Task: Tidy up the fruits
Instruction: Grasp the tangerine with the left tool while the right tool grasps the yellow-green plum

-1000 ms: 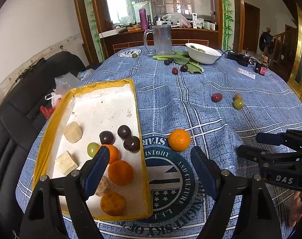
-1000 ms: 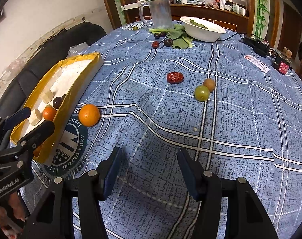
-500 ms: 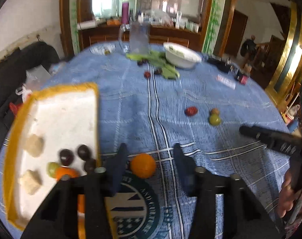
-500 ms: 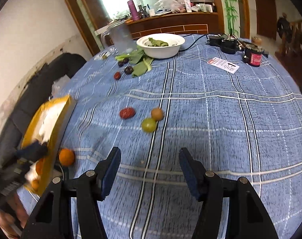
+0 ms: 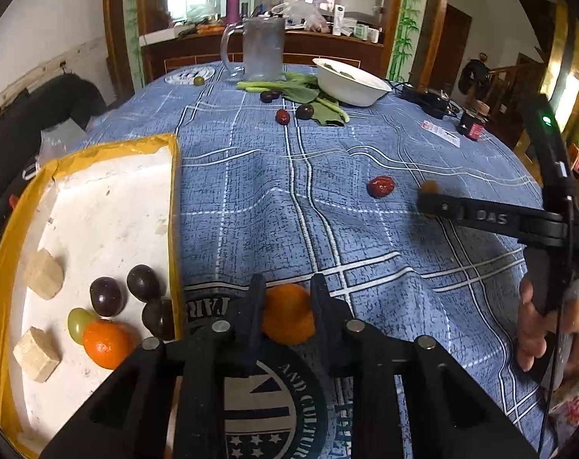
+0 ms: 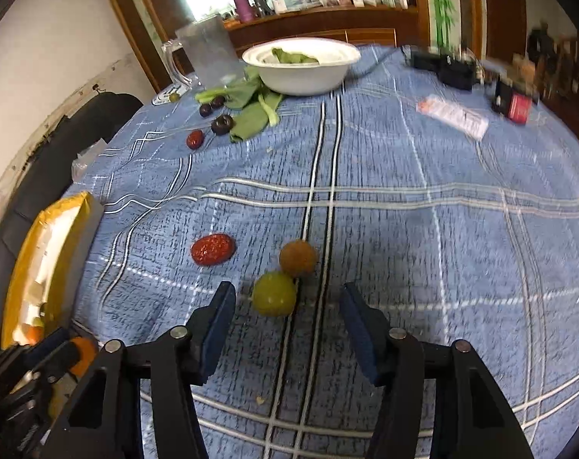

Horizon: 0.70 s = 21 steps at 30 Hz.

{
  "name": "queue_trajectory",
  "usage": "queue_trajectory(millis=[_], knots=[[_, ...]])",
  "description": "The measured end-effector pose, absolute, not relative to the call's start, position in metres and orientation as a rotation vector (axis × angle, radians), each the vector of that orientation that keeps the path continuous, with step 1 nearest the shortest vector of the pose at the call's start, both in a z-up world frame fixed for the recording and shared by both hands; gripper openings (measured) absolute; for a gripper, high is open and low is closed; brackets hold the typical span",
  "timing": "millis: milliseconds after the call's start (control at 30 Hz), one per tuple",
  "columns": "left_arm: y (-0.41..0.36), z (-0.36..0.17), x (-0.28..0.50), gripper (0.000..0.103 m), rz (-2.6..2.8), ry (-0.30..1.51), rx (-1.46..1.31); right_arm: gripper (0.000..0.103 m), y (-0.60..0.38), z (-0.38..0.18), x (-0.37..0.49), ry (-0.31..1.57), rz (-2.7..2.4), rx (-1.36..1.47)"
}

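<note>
The right gripper (image 6: 287, 319) shows "DAS" in white on its arm in the left wrist view, and the round emblem (image 5: 266, 401) printed on the blue cloth (image 5: 274, 206) reads "AND CULTURE" along its ring, with part of another word, "FAR", near the tray (image 5: 102, 206). That tray, white inside with a yellow rim, sits at the left of the surface and holds an orange (image 5: 106, 343), a green grape (image 5: 78, 319), three dark plums (image 5: 106, 295) and two tan blocks (image 5: 44, 279). The left gripper (image 5: 287, 298) has its fingers (image 5: 256, 306) clenched on a second orange (image 5: 288, 315), just outside the tray's near corner, over the emblem. The right gripper's fingers are closing, not yet pressing anything; a green fruit (image 6: 274, 293) lies between their tips, touching a brown fruit (image 6: 298, 258), with a red date (image 6: 213, 248) near on the left. At the far side a white bowl (image 6: 301, 67) holds green leaves; more greens (image 6: 251, 111), dark plums, another date (image 6: 194, 139) and a clear mug (image 6: 209, 55) stand beside it. A white label (image 6: 452, 116) and a small dark jar (image 6: 513, 105) lie at the right; their print is unreadable.
</note>
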<state>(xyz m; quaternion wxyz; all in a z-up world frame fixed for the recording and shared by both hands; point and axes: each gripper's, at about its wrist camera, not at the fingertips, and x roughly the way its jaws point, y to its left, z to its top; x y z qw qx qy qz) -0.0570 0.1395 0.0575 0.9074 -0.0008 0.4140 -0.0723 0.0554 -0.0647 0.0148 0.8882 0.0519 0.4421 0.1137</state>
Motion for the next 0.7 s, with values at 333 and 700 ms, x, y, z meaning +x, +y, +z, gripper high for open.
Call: queue_trajectory(millis=[333,700], knots=[[0.135,0.044,-0.063,0.042,-0.227,0.895,0.029,0.025,-0.060,0.015,0.048,0.896,0.283,0.080],[0.124,0.045,-0.059,0.031,-0.205,0.871,0.060,0.025,-0.072,0.021,0.042,0.889,0.328,0.165]])
